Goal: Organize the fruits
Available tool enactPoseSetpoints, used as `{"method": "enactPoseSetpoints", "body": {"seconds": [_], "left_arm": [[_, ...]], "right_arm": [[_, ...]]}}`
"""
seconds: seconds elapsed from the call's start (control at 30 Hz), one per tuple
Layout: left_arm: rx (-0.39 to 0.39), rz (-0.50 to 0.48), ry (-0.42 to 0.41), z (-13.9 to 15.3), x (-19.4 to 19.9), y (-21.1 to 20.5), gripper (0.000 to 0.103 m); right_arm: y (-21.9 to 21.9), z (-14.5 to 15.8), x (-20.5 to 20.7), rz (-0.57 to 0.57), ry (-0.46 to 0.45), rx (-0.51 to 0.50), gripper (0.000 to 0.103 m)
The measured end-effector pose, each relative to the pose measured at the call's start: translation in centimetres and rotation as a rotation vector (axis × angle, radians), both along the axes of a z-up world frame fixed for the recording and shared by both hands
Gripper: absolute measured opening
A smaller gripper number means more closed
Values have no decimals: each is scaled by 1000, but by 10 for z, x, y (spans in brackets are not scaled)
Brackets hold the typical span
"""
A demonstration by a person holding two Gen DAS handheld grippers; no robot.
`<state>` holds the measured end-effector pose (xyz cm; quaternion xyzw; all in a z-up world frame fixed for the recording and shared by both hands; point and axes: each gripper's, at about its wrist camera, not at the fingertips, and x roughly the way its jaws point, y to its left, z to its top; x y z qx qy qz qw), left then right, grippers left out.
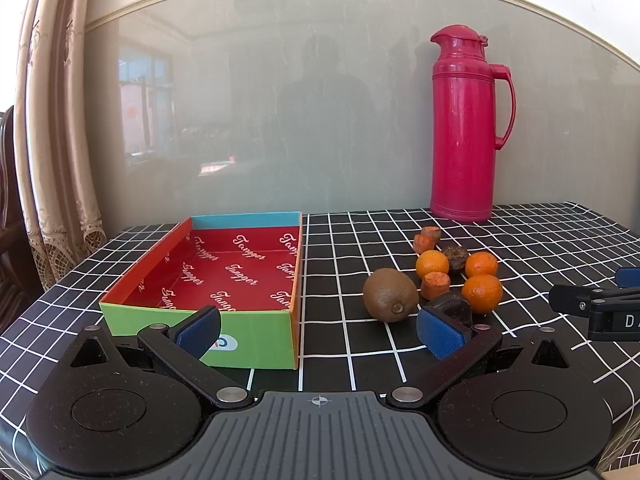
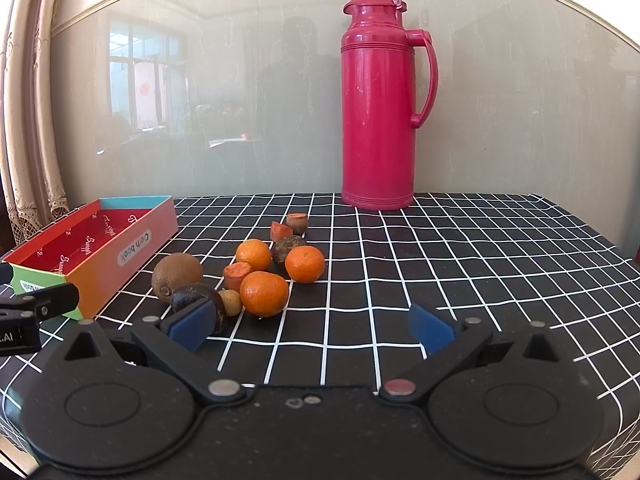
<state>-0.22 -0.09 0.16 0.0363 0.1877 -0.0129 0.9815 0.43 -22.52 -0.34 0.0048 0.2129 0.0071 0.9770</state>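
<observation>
Three round orange tangerines [image 2: 264,293], a fuzzy brown kiwi [image 1: 390,294] and other fruit pieces lie clustered on the black white-gridded tablecloth [image 2: 480,260], right of the empty red-lined cardboard box [image 1: 224,272]. Left gripper [image 1: 320,332] and right gripper [image 2: 310,326] hover just short of them, both spread wide, gripping nothing

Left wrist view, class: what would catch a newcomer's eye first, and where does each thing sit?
The tall pink flask stands upright at the back of the checked tablecloth, against the wall. The bright box, red inside and empty, lies open at the left. Between them, to the right of the box, a cluster of three oranges, a kiwi and smaller pieces sits loose on the cloth.
</observation>
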Motion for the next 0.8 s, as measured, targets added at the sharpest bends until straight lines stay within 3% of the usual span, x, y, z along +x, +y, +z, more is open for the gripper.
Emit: {"method": "enactPoseSetpoints", "body": {"seconds": [0.8], "left_arm": [[3, -3, 4, 0, 0, -2, 103]], "right_arm": [[0, -1, -1, 1, -1, 0, 103]]}}
